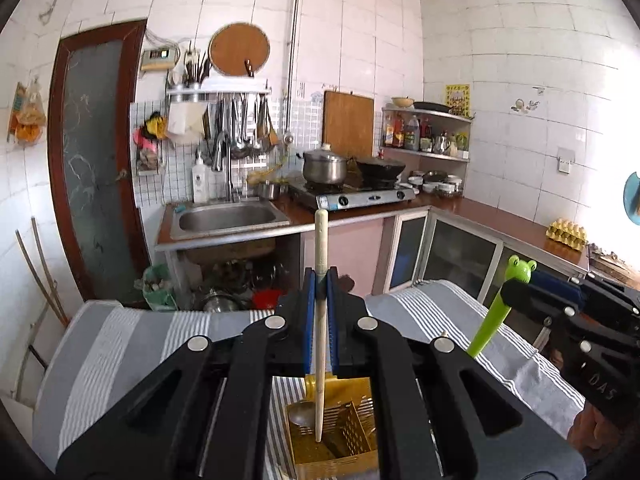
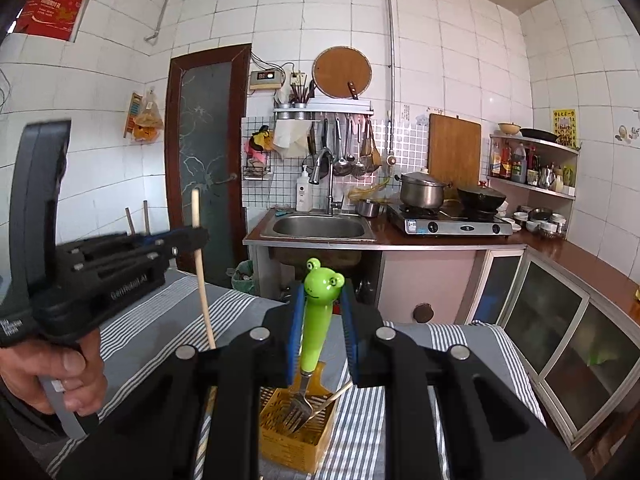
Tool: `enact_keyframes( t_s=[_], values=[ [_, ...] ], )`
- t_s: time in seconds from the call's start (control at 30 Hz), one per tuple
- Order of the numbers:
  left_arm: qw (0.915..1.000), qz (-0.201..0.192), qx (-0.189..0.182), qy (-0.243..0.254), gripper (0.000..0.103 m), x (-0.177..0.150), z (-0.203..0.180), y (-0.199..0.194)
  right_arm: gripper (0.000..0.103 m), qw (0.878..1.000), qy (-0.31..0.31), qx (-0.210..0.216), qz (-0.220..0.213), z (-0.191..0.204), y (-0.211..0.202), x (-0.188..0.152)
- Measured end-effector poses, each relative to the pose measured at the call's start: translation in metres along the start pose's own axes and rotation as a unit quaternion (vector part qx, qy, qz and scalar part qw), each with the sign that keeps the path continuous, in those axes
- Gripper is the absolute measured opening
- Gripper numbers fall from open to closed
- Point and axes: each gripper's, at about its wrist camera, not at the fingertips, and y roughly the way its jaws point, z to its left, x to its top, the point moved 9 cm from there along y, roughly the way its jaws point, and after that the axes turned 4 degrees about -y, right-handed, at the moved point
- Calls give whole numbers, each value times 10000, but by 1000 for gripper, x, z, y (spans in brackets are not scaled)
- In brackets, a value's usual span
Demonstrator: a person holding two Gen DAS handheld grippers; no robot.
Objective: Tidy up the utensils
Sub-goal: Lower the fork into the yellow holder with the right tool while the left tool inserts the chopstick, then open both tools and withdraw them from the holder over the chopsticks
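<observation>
From the left wrist camera, the left gripper (image 1: 321,280) is clenched on a pale wooden chopstick (image 1: 320,320), which stands nearly upright between the blue pads with its top well above the jaws and its lower end hanging over a yellow slotted basket (image 1: 352,436). The basket sits on a table covered with a grey and white striped cloth (image 1: 120,340), and the bowl of a metal spoon (image 1: 302,414) rests against the basket's rim. To the right, the right gripper (image 1: 516,292) holds a fork with a green frog-headed handle (image 1: 496,308), tilted, over the cloth. Behind the table are a steel sink (image 1: 228,218) and a stove (image 1: 356,196) carrying a pot. From the right wrist camera, the right gripper (image 2: 322,312) is closed around the green handle of the fork (image 2: 318,320), frog face upward, and the metal tines point down into the yellow basket (image 2: 288,440). Another thin stick (image 2: 336,394) leans inside that basket beside the tines. At left, a hand (image 2: 52,376) grips the left gripper (image 2: 196,236), which pinches the chopstick (image 2: 202,272) above the striped cloth (image 2: 152,320).
</observation>
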Motion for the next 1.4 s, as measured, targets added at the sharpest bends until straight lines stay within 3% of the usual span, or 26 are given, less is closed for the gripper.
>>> enact_keyframes(
  t_s=[0.17, 0.27, 0.33, 0.6, 0.73, 0.83, 0.97, 1.07, 1.17, 1.27, 1.4],
  values=[
    [9997, 195, 11, -163, 4, -16, 12, 24, 19, 9998, 18, -3, 174, 1, 24, -12],
    [9984, 513, -65, -224, 5, -36, 16, 36, 20, 9982, 53, 147, 578, 4, 47, -29],
    [9975, 649, 15, -283, 28, -47, 23, 41, 38, 9977, 89, 93, 658, -1, 54, -35],
    [9969, 529, 541, -228, 41, -55, 68, -6, 40, 9987, 337, -275, 266, -42, 7, -39],
    [9947, 582, 785, -312, 43, -86, 93, -39, 40, 9969, 467, -311, 543, -54, -17, -83],
    [9919, 748, 955, -373, 43, -130, 108, -60, 40, 9932, 572, -298, 971, -54, -33, -140],
    [9891, 1114, 636, -720, 48, -198, 109, -85, 40, 9844, 853, -247, 1517, -46, -52, -213],
    [9850, 1308, 711, -866, 49, -242, 110, -107, 41, 9810, 1044, -199, 1626, -39, -70, -251],
    [9822, 1553, 866, -610, 49, -276, 106, -122, 47, 9785, 1082, -498, 1681, -42, -83, -289],
    [9805, 1639, 1034, -340, 49, -294, 102, -134, 48, 9714, 1211, -553, 1965, -47, -84, -308],
    [9808, 1612, 996, -453, 54, -294, 104, -136, 47, 9726, 1036, -552, 2008, -38, -83, -301]
  ],
)
